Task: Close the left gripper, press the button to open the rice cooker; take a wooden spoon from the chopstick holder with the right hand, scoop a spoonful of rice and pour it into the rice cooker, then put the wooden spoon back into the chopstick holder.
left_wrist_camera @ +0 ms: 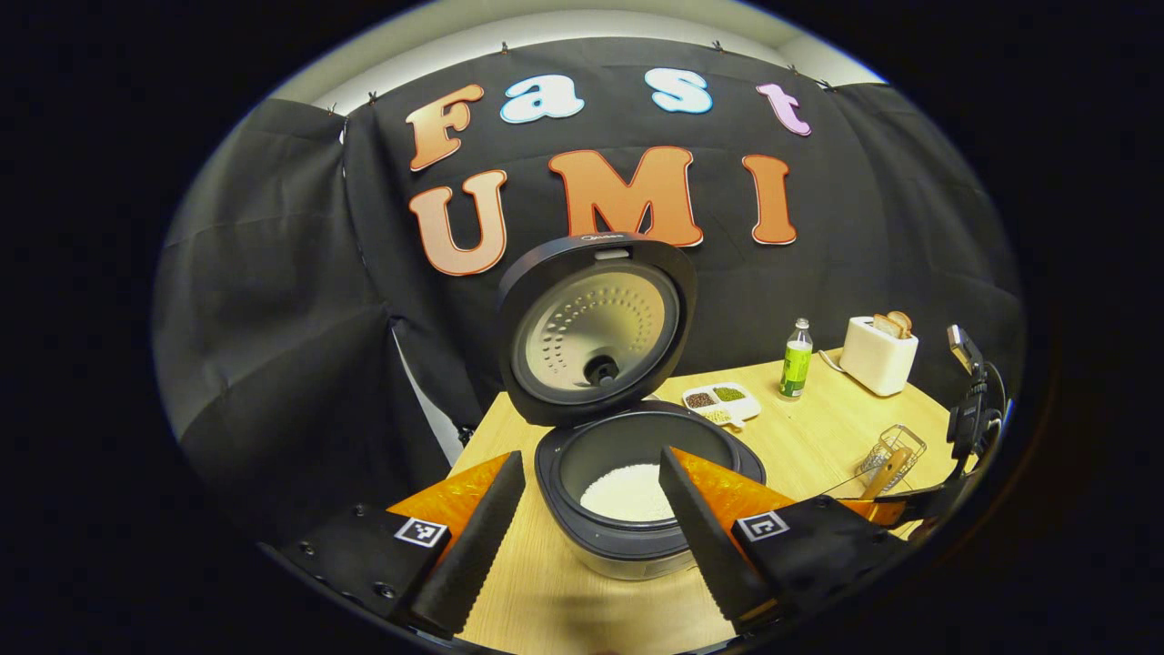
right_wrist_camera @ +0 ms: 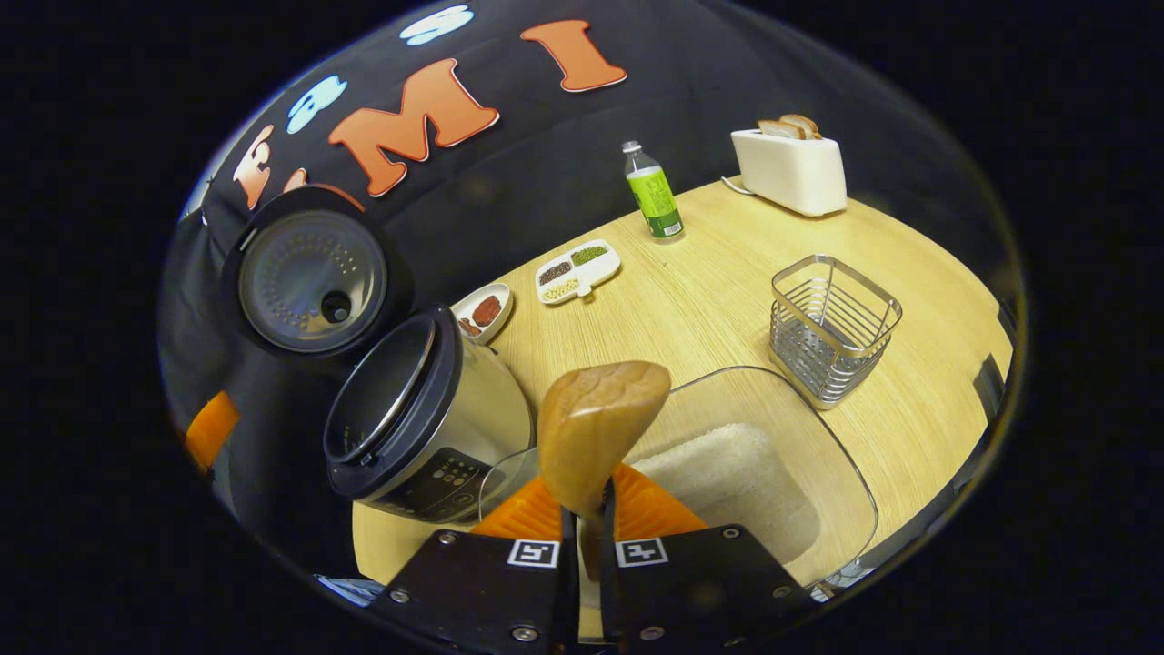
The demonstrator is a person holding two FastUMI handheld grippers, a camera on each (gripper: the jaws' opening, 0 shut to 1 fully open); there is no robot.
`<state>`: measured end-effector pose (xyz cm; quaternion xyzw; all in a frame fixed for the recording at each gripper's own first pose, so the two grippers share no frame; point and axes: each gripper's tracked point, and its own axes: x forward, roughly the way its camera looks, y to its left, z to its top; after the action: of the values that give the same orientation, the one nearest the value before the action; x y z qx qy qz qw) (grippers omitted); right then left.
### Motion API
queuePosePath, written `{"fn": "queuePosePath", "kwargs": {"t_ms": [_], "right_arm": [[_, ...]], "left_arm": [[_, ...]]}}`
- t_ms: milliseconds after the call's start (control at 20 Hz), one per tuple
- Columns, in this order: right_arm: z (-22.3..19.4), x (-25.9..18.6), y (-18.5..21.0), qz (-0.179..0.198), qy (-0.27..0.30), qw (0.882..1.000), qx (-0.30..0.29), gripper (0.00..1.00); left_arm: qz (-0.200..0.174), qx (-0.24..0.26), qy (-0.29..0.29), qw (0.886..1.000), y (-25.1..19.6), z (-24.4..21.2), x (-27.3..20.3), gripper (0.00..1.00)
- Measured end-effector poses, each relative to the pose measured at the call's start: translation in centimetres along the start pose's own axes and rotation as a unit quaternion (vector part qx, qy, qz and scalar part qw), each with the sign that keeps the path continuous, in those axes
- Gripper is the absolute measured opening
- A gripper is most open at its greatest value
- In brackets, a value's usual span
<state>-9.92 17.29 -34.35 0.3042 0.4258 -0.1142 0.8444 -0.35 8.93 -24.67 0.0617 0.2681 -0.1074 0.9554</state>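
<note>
Right gripper [right_wrist_camera: 587, 509] pinches a rounded wooden spoon [right_wrist_camera: 600, 428] above the wire chopstick holder [right_wrist_camera: 832, 327], left gripper [left_wrist_camera: 591, 509] spread wide; a tilted handle could snag its rim.

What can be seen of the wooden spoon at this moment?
The light brown wooden spoon shows in the right gripper view with its broad, rounded, smooth bowl up and tilted slightly right. No rice is visible on the face shown. Its handle runs down between the right tongs, which are shut on it. It hangs above the clear rice container, beside the open rice cooker, well away from the wire chopstick holder.
</note>
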Motion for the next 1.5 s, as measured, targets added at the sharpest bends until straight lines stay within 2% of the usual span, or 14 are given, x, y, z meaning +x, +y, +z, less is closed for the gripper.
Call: {"fn": "queuePosePath", "kwargs": {"t_ms": [400,800,1000,1050,1100,1350,1500], "right_arm": [[-0.3,0.7,0.2,0.077,0.05,0.991,0.096,0.09],[-0.1,0.7,-1.7,0.124,0.079,0.964,0.221,0.08],[1.7,0.2,-2.8,0.153,0.076,0.958,0.23,0.08],[2.4,-0.1,-2.8,0.165,0.075,0.955,0.233,0.08],[2.9,-0.5,-3.0,0.176,0.076,0.952,0.237,0.08],[5.9,-1.9,-3.2,0.226,0.075,0.928,0.287,0.08],[8.0,-3.5,-3.4,0.26,0.079,0.906,0.325,0.08]], "left_arm": [[0.003,-0.002,0.004,1.0,0.2,-0.2,0.0,1.0],[0.005,0.002,0.003,1.0,-0.7,0.3,-0.2,1.0],[0.009,0.0,0.003,1.0,-1.2,0.6,0.0,1.0],[0.01,-0.001,0.002,1.0,-1.4,0.9,-0.1,0.93],[0.011,-0.002,-0.001,1.0,-1.7,1.2,-0.1,0.92],[0.019,-0.01,-0.011,1.0,-3.1,2.2,0.1,0.92],[0.031,-0.013,-0.019,0.999,-3.2,2.7,-0.3,0.92]]}}
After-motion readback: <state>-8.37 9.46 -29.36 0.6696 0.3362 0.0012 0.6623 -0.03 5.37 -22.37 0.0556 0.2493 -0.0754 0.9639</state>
